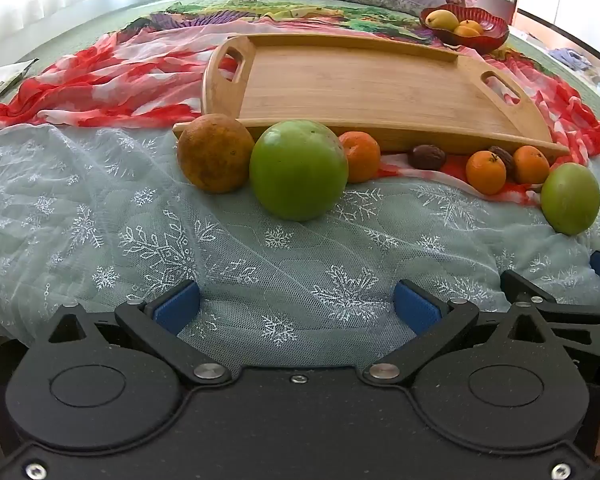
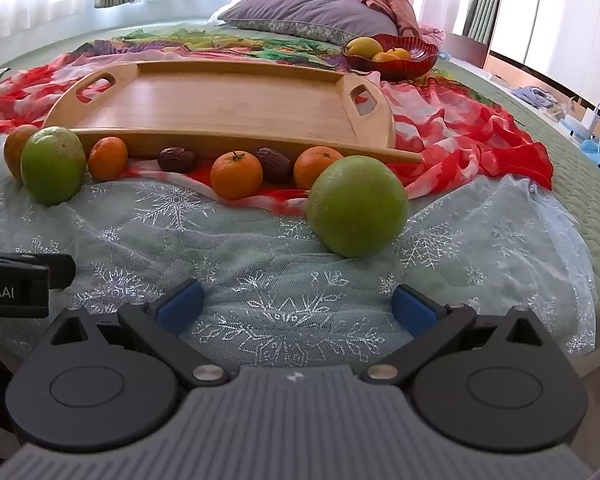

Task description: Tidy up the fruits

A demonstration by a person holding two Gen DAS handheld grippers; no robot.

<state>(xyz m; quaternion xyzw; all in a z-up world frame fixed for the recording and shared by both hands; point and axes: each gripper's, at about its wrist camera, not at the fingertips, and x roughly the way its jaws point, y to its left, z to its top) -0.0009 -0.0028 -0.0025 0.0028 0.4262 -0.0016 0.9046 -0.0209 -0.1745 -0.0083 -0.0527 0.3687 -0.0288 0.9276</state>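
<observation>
Both hand-held grippers (image 1: 296,310) (image 2: 296,306) spread apart, empty — fruit row fronting wooden tray (image 2: 228,108), red bowl (image 2: 404,60) behind.

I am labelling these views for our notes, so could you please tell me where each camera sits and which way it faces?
Left wrist: on the left hand-held gripper, angled down over the bed at the near green fruit and the wooden tray; open blue-padded fingers show.
Right wrist: on the right hand-held gripper, facing the other green fruit; open fingers show, the left one's body at its left edge.
Shared: tray, fruit row, red bowl, pillow.
</observation>
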